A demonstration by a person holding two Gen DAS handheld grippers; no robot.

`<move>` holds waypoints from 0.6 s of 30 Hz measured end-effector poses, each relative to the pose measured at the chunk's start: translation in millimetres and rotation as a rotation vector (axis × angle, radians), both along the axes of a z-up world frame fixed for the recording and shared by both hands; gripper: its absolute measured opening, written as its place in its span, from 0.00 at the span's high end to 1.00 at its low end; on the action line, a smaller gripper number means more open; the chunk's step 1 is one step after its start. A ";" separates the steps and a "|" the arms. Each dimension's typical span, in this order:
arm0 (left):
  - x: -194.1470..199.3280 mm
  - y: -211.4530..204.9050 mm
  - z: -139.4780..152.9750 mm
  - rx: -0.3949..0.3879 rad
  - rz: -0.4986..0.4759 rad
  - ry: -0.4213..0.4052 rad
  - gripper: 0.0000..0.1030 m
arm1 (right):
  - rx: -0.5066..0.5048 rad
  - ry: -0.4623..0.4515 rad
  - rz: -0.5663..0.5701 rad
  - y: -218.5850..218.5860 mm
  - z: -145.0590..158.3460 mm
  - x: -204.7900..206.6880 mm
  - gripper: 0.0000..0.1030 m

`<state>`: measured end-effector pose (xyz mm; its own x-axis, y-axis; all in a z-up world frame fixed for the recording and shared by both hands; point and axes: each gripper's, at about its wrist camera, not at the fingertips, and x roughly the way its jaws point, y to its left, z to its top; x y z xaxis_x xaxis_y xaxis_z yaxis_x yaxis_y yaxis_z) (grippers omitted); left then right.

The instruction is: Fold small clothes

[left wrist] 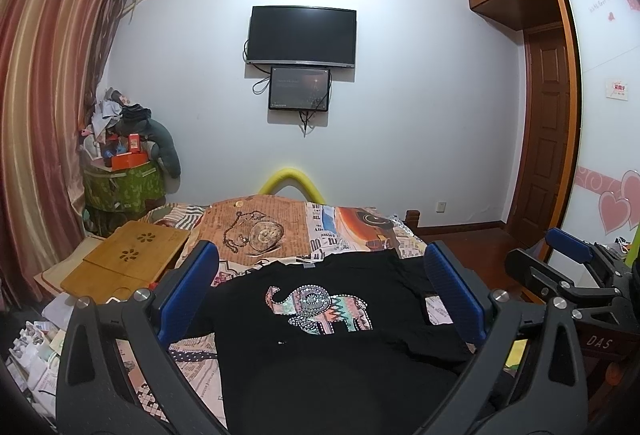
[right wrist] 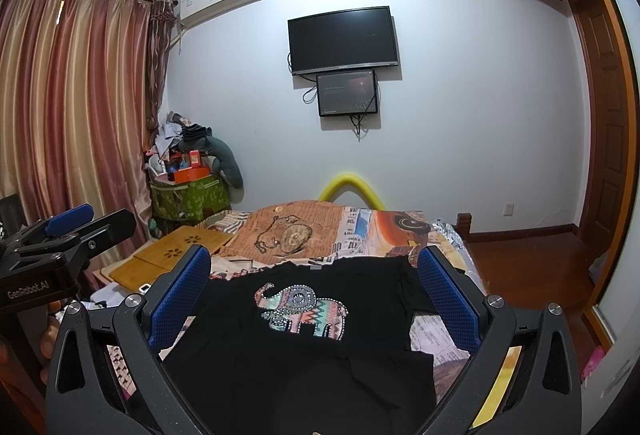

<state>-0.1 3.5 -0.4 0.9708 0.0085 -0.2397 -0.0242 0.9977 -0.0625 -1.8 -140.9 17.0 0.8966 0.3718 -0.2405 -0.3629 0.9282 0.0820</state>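
A small black T-shirt with a colourful elephant print lies spread flat on the patterned bed, collar toward the far wall. It also shows in the right wrist view. My left gripper is open and empty, held above the shirt's near half, blue pads wide apart. My right gripper is open and empty, also above the shirt. The right gripper shows at the right edge of the left wrist view; the left gripper shows at the left edge of the right wrist view.
The bed cover has a newspaper and pocket-watch print. A wooden lap table lies at the bed's left. A green bin piled with clutter stands by the curtains. A TV hangs on the far wall. Wardrobe and door at right.
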 end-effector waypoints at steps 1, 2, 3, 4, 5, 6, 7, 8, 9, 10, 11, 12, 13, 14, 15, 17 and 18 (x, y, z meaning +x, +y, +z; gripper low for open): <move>-0.2 -0.2 0.0 0.000 -0.001 0.000 0.00 | -0.001 0.002 0.000 0.2 0.1 0.1 0.00; -0.2 0.5 -0.1 -0.002 -0.001 0.002 0.00 | -0.001 0.002 0.001 0.0 -0.5 0.0 0.00; -0.4 0.5 0.2 -0.002 -0.002 0.003 0.00 | -0.002 0.003 0.001 0.2 -0.6 -0.1 0.00; -0.2 0.7 0.3 -0.003 -0.002 0.005 0.00 | -0.003 0.004 0.001 0.4 -0.7 -0.3 0.00; 0.0 1.5 0.1 -0.003 -0.002 0.007 0.00 | -0.003 0.006 0.001 0.4 -2.2 1.2 0.00; 1.2 0.9 -0.3 -0.003 -0.002 0.009 0.00 | -0.004 0.008 0.002 0.6 -2.5 1.5 0.00; 2.0 1.1 -0.5 -0.003 -0.001 0.011 0.00 | -0.004 0.010 0.002 0.8 -2.7 1.6 0.00; 2.7 1.5 -0.9 -0.003 -0.001 0.012 0.00 | -0.005 0.012 0.001 0.8 -2.9 2.4 0.00; 3.7 2.9 -1.2 -0.004 -0.001 0.015 0.00 | -0.005 0.014 0.001 0.4 -3.2 3.5 0.00; 5.2 0.7 -1.2 -0.004 0.000 0.017 0.00 | -0.005 0.016 0.000 0.6 -3.7 4.1 0.00; 7.2 1.8 -2.1 -0.005 0.002 0.020 0.00 | -0.006 0.020 0.000 0.5 -3.4 5.7 0.00; 8.9 3.4 -2.8 -0.008 0.005 0.020 0.00 | -0.007 0.024 -0.001 0.7 -4.0 6.9 0.00; 10.8 5.0 -4.1 -0.010 0.008 0.019 0.00 | -0.009 0.028 -0.002 1.0 -5.0 8.6 0.00; 13.7 7.2 -5.8 -0.012 0.013 0.021 0.00 | -0.011 0.032 0.000 1.3 -5.5 10.7 0.00; 15.9 8.7 -7.9 -0.011 0.018 0.025 0.00 | -0.013 0.038 0.002 1.6 -6.6 13.1 0.00; 24.0 13.1 -12.8 -0.010 0.024 0.041 0.00 | -0.016 0.046 0.003 1.5 -9.6 18.0 0.00; 28.9 16.5 -15.0 -0.011 0.027 0.050 0.00 | -0.019 0.052 0.004 1.9 -10.6 21.4 0.00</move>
<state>28.8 20.0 -15.5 0.9570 0.0322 -0.2884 -0.0549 0.9960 -0.0711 19.6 -139.0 6.4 0.8812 0.3701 -0.2940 -0.3623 0.9284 0.0828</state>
